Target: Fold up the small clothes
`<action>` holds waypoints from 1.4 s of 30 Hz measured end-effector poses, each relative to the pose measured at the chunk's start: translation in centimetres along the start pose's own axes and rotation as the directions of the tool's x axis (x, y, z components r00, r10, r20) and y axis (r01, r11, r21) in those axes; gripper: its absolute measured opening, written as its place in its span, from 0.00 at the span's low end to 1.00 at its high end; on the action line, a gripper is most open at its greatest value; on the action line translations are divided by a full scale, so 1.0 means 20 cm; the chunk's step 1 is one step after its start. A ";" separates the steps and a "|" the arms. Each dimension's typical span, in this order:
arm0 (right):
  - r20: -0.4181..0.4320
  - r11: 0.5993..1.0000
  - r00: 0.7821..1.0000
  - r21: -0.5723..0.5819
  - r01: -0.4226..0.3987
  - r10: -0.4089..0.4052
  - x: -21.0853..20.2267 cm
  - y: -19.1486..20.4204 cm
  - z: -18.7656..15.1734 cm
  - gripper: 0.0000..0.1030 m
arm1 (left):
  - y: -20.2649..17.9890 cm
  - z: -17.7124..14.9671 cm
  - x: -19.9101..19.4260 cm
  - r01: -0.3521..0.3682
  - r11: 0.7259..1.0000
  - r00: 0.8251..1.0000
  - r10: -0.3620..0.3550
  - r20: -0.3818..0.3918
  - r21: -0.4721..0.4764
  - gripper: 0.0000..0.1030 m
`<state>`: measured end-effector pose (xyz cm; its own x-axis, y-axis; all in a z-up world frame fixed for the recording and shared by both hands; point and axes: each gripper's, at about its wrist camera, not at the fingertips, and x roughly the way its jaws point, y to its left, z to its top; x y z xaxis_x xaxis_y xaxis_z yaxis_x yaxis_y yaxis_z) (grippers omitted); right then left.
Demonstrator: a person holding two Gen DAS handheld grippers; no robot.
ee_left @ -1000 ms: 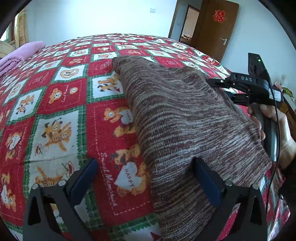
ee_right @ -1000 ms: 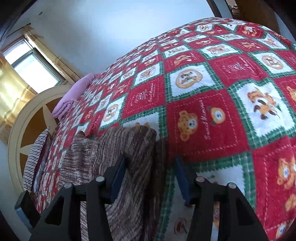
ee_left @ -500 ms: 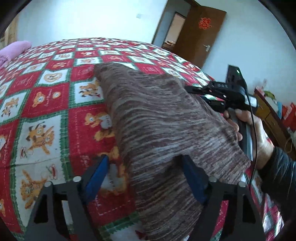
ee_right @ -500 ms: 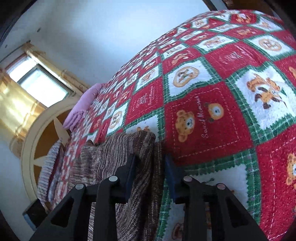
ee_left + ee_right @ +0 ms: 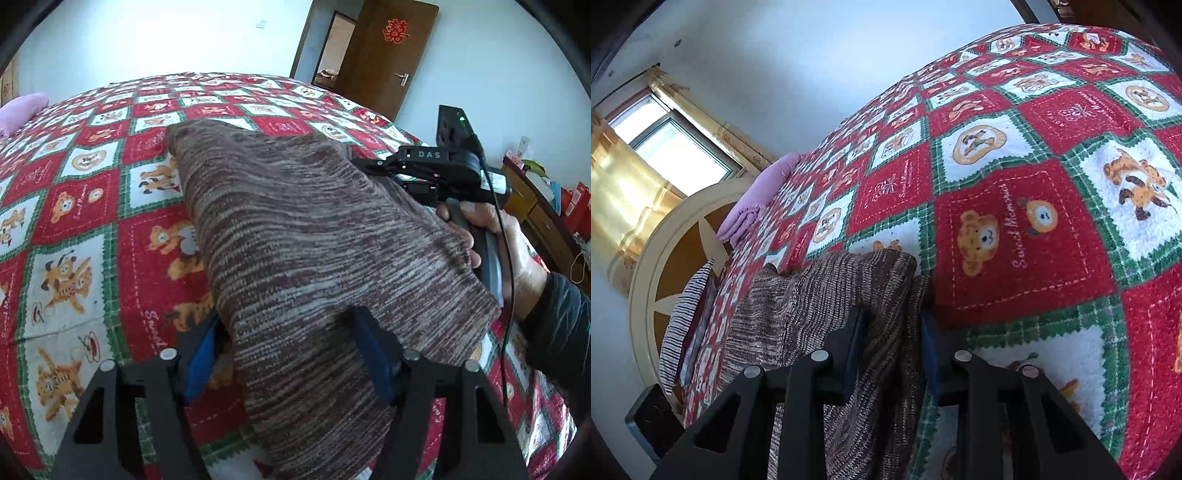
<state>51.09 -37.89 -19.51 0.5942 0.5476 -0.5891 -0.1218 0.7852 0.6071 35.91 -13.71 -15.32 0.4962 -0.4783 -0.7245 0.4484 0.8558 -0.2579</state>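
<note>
A brown knitted garment point(image 5: 295, 229) lies folded on the red, white and green bear-print bedspread point(image 5: 74, 221). My left gripper point(image 5: 286, 354) straddles its near end and its jaws are closing. The right pad sinks into the knit, while a thin dark gap remains at the left pad. In the right wrist view, my right gripper point(image 5: 892, 332) is closing on a folded edge of the garment point(image 5: 820, 291), with both pads against the knit. The left wrist view also shows that right gripper point(image 5: 369, 166) at the garment's far right side, carried by a person's hand point(image 5: 517, 258).
A pink folded cloth point(image 5: 753, 199) lies at the head of the bed by a cream headboard point(image 5: 672, 251) and a striped pillow point(image 5: 687, 325). A brown door point(image 5: 384, 55) stands beyond the bed, and a wooden cabinet point(image 5: 535, 206) to its right. The bedspread point(image 5: 1034, 240) stretches wide.
Both pairs of jaws have narrowed around the garment. The left gripper's pads came in from wide apart, and the right gripper's pads closed onto the folded edge.
</note>
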 end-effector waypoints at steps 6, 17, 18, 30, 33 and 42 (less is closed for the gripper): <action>-0.005 1.000 1.000 -0.013 0.005 -0.005 0.01 0.01 0.00 0.28 | -0.02 0.01 -0.01 -0.029 1.000 1.000 0.029 -0.009 -0.002 0.53; 0.032 0.987 0.994 -0.116 0.107 -0.104 0.00 0.12 -0.03 0.17 | -0.08 0.02 -0.02 -0.075 0.997 0.997 0.076 -0.018 0.033 0.24; 0.035 0.984 0.992 -0.126 0.128 -0.125 -0.01 0.13 -0.03 0.15 | -0.08 0.03 -0.03 -0.082 0.996 0.996 0.083 -0.021 0.039 0.23; 0.076 0.994 0.992 -0.052 0.100 -0.096 -0.17 0.22 -0.05 0.08 | -0.12 0.06 -0.17 -0.107 0.992 0.994 0.106 0.015 0.072 0.18; 0.089 0.994 0.993 -0.068 0.088 -0.082 -0.21 0.29 -0.07 0.08 | -0.15 0.06 -0.23 -0.114 0.990 0.993 0.112 0.031 0.084 0.18; 0.076 0.992 0.995 -0.100 0.071 -0.064 -0.23 0.48 -0.17 0.08 | -0.09 -0.03 -0.40 -0.123 0.991 0.992 0.122 0.036 0.047 0.17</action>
<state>44.43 -31.84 -12.84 0.6598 0.4730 -0.5840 -0.1581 0.8471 0.5075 30.78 -11.29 -9.39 0.5737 -0.3776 -0.7268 0.4185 0.8979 -0.1362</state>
